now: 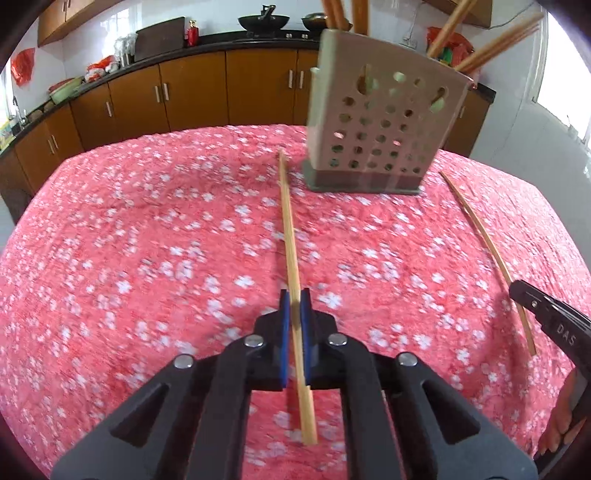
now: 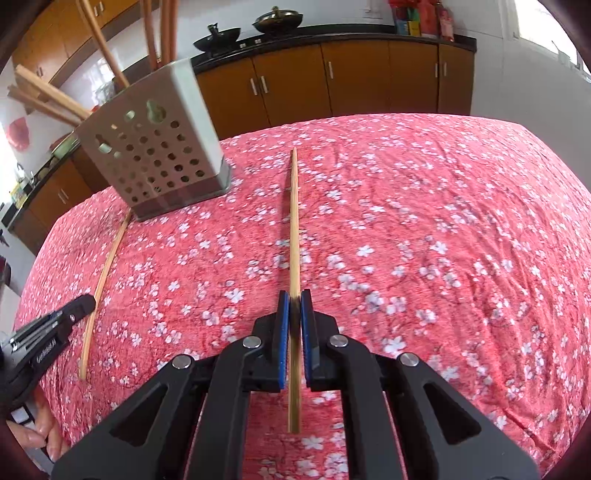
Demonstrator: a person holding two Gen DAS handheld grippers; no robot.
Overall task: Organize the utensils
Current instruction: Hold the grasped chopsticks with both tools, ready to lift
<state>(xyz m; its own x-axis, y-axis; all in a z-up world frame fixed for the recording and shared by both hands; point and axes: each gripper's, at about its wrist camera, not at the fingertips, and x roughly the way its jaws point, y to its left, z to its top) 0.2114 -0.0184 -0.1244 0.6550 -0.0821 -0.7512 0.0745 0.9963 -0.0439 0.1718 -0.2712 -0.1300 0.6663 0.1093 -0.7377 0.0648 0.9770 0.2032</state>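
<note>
Chopsticks are being gripped one per gripper, low over the table. One chopstick [image 1: 293, 266] is being clamped between the blue pads of the left gripper [image 1: 294, 306], pointing ahead beside the perforated holder [image 1: 380, 122]. A second chopstick [image 2: 294, 236] is being pinched by the closed jaws of the right gripper [image 2: 294, 308]. More chopsticks [image 1: 484, 48] are standing in the holder. Everything is being carried by a red flowered tablecloth [image 2: 443, 221], with brown cabinets [image 1: 192, 88] and woks [image 1: 263, 20] lining the wall behind.

Matt wooden chopstick [image 1: 291, 236], crinkled floral cloth [image 1: 147, 240] (cotton-like), perforated plastic holder [image 1: 380, 122].
</note>
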